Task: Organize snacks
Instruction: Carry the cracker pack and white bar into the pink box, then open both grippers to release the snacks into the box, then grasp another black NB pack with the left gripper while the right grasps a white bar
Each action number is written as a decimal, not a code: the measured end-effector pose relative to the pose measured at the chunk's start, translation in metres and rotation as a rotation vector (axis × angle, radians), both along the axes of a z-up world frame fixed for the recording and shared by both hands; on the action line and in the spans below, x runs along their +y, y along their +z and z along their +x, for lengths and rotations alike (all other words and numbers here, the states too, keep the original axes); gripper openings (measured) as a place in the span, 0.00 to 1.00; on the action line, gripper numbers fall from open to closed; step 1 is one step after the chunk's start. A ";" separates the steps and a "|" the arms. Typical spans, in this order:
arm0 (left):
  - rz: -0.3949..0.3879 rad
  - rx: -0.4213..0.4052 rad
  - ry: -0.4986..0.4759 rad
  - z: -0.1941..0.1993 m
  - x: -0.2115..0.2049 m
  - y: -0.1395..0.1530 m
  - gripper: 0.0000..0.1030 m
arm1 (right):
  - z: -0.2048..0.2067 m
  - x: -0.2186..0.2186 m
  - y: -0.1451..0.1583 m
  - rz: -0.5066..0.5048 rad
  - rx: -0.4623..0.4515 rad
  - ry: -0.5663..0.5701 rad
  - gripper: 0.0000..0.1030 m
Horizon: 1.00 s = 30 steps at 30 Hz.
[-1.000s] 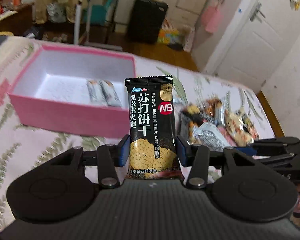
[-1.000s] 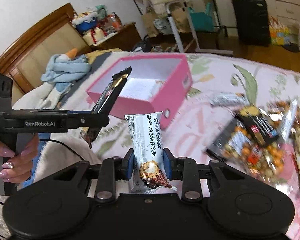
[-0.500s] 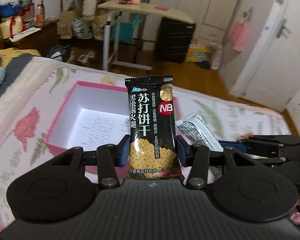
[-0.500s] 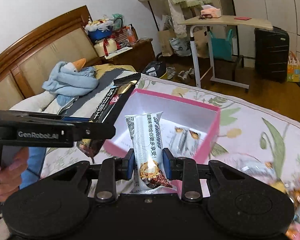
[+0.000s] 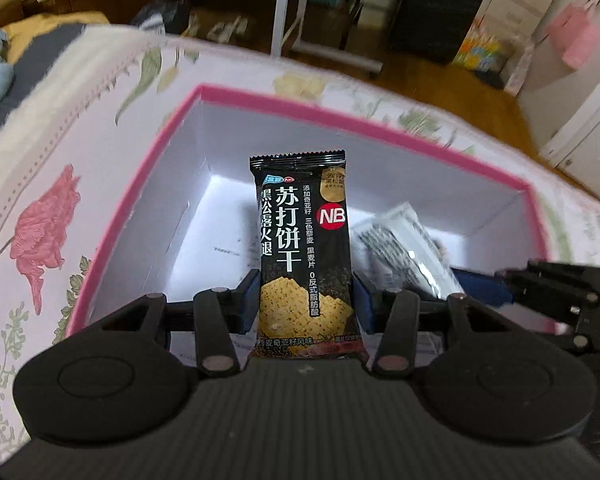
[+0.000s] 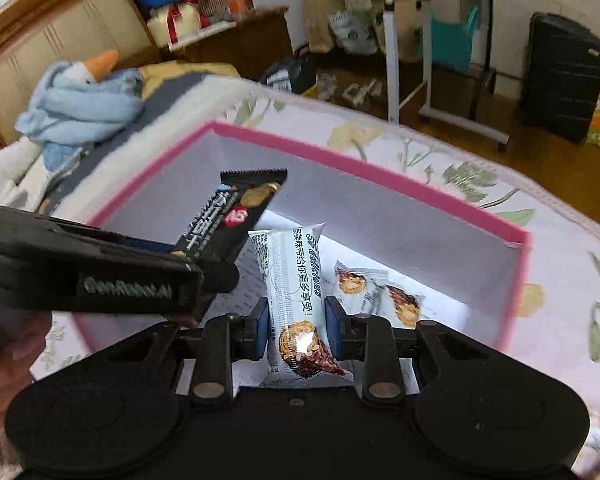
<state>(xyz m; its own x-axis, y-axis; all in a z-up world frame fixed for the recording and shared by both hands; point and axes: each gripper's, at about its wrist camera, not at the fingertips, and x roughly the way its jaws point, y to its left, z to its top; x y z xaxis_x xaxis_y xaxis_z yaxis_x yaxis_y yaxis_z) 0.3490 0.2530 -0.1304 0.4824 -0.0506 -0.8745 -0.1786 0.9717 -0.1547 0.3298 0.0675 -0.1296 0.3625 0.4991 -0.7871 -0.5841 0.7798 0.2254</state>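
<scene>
My left gripper (image 5: 306,304) is shut on a black soda cracker packet (image 5: 304,256) and holds it upright over the open pink box (image 5: 260,98). My right gripper (image 6: 296,328) is shut on a white snack bar packet (image 6: 296,280), also over the pink box (image 6: 372,172). The left gripper and its black packet (image 6: 236,216) show at the left of the right wrist view. The white packet (image 5: 404,252) and right gripper show at the right of the left wrist view. Two small white packets (image 6: 380,292) lie on the box floor.
The box sits on a bed with a floral cover (image 5: 40,216). A blue plush toy (image 6: 76,100) lies near the wooden headboard. A white rolling table (image 6: 424,40) and a black suitcase (image 6: 560,76) stand on the floor beyond the bed.
Both grippers have moved forward and down over the pink box, still holding their packets. The box now fills both views and the loose snack pile has left the frames.
</scene>
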 end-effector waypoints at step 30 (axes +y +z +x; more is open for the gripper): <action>0.187 -0.165 -0.275 -0.106 -0.066 0.125 0.52 | -0.094 -0.149 0.143 -0.038 0.023 -0.001 0.53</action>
